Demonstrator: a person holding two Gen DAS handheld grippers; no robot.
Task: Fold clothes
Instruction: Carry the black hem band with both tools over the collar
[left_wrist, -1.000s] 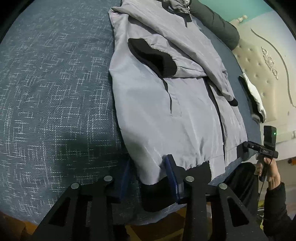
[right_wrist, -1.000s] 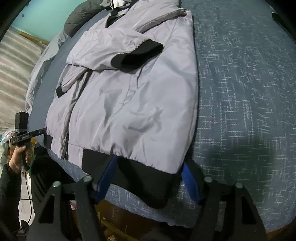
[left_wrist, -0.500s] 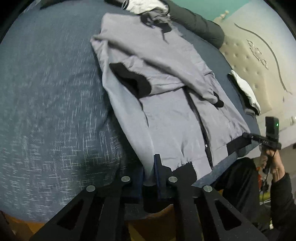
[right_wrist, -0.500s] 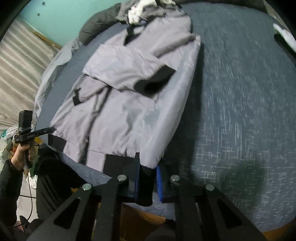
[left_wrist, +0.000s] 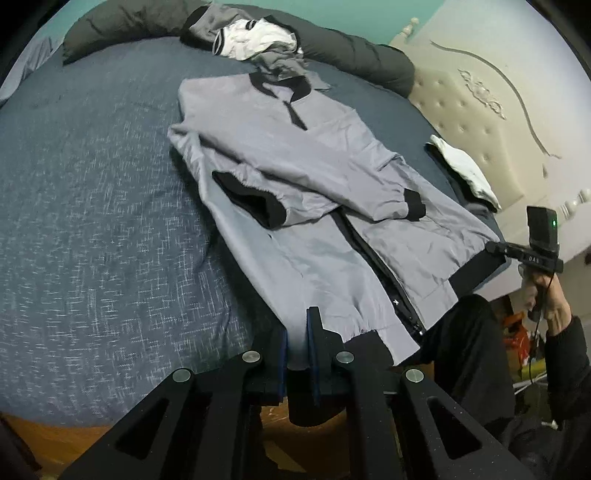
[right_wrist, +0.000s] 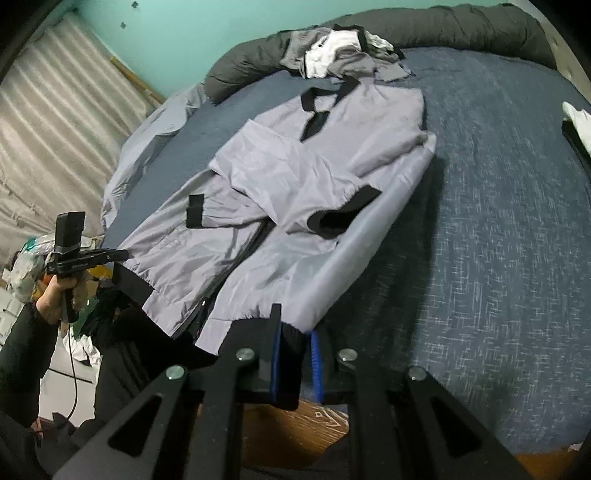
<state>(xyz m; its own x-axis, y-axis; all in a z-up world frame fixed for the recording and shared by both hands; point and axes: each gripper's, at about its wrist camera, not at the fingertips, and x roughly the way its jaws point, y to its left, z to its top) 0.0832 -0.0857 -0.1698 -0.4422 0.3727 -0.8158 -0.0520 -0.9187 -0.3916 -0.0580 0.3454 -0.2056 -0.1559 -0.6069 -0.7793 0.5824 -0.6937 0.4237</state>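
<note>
Blue-grey bedding (left_wrist: 92, 221) with a white crosshatch weave fills most of what I see, with a turquoise wall behind and a long dark bolster (left_wrist: 351, 55) along the far edge of the bed. On the bedding lies the grey jacket (left_wrist: 295, 177), front up, zipped, both sleeves crossed over the chest so the black cuffs (left_wrist: 255, 203) rest near the middle. Its collar points toward a small heap of other clothes (left_wrist: 255, 40), and its black hem band hangs at the near edge of the bed, right in front of me.

My left gripper (left_wrist: 297, 354) is clamped on one corner of that hem; I can see grey fabric and black ribbing pinched between the blue pads. My right gripper (right_wrist: 295, 362) is clamped on the opposite hem corner, the black band squeezed between its pads. Each camera also shows the other gripper held out in my hand (left_wrist: 546, 295) at the far end of the hem.

Judging by the sheen and the soft creases, this is a thin, light shell cloth, probably slippery on itself, so the crossed sleeves could slide off if I swing the bottom up carelessly. The ribbed hem band is thicker and less slick, which makes it the sensible place to hold. I reckon the fold wants both corners carried together toward the collar, kept level, so the cloth between my grips does not sag or twist.
</note>
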